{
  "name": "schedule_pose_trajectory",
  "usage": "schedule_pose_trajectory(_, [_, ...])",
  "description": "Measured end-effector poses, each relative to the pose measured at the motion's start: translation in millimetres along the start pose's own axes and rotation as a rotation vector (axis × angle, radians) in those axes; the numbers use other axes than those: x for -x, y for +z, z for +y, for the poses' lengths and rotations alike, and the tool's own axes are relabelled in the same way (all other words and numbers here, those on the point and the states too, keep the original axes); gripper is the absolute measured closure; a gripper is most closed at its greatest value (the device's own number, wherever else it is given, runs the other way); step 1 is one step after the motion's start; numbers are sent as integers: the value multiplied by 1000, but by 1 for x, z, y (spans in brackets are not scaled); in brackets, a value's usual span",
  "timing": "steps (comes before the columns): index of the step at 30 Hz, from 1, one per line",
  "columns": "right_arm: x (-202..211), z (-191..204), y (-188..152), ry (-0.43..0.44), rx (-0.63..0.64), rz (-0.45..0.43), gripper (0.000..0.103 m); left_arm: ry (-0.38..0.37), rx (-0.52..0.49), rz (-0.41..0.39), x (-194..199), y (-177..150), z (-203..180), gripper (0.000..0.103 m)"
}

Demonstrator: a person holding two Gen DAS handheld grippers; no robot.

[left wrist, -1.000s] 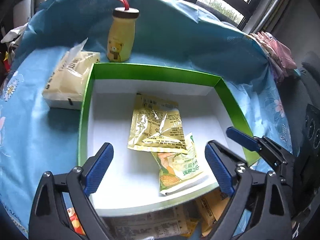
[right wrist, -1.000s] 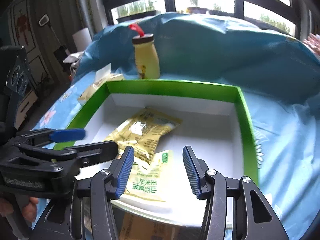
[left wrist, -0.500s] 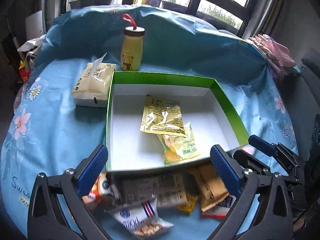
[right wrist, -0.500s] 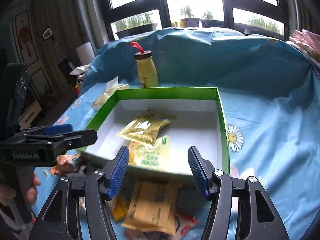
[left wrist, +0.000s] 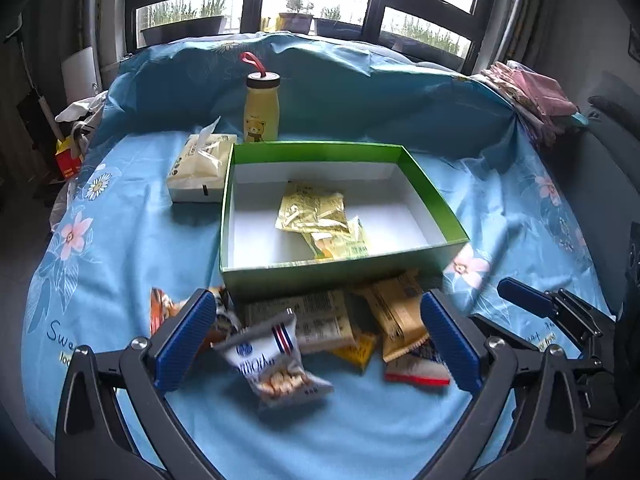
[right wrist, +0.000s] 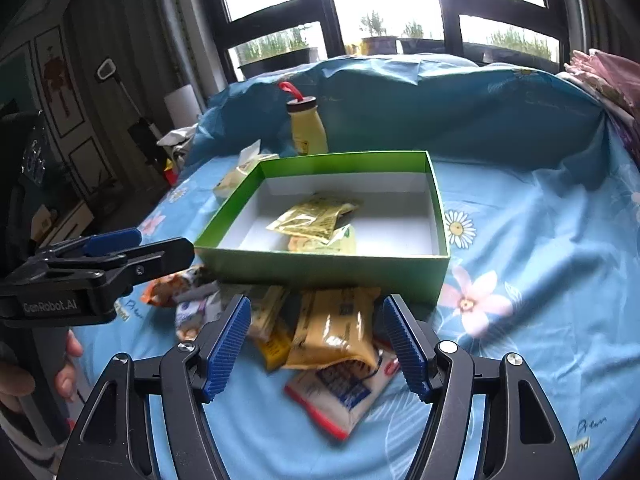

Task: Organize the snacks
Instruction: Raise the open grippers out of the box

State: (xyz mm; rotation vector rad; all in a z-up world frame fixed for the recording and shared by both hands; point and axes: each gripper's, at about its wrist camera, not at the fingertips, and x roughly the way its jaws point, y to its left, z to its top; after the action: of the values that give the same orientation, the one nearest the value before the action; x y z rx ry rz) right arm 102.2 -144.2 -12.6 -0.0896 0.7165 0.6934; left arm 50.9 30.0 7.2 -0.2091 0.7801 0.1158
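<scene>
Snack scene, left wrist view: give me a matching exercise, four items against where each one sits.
Items:
1. gold packet
2. yellow bottle
3. tissue pack
4. biscuit bag

Places:
A. left of the green box, outside it
B. inside the box
C. on the cloth in front of the box
D. behind the box's far wall

Pairs: 1-B, 2-D, 3-A, 4-C

Blue flowered cloth [left wrist: 132, 216] over the tabletop: matt, soft, creased. Green box [left wrist: 344, 276]: smooth card, slight sheen outside, matt white within; gold packet [left wrist: 312, 212] inside it is crinkled glossy foil, and the loose packets [right wrist: 332, 332] in front are shiny plastic film. Left claw [left wrist: 316, 338] pads [left wrist: 184, 340]: ribbed blue rubbery facing on matt black plastic arms with bright metal rivets.
</scene>
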Motion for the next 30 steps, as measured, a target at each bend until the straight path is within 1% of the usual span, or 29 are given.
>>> schedule_pose_trajectory(15, [31,15,-22,1,19,-12,34,40,-19,-35,35,-28,-15,1])
schedule_pose_trajectory(30, [41,27,-29,12,40,-12,34,40,-37,-37,46,-42,-23,1])
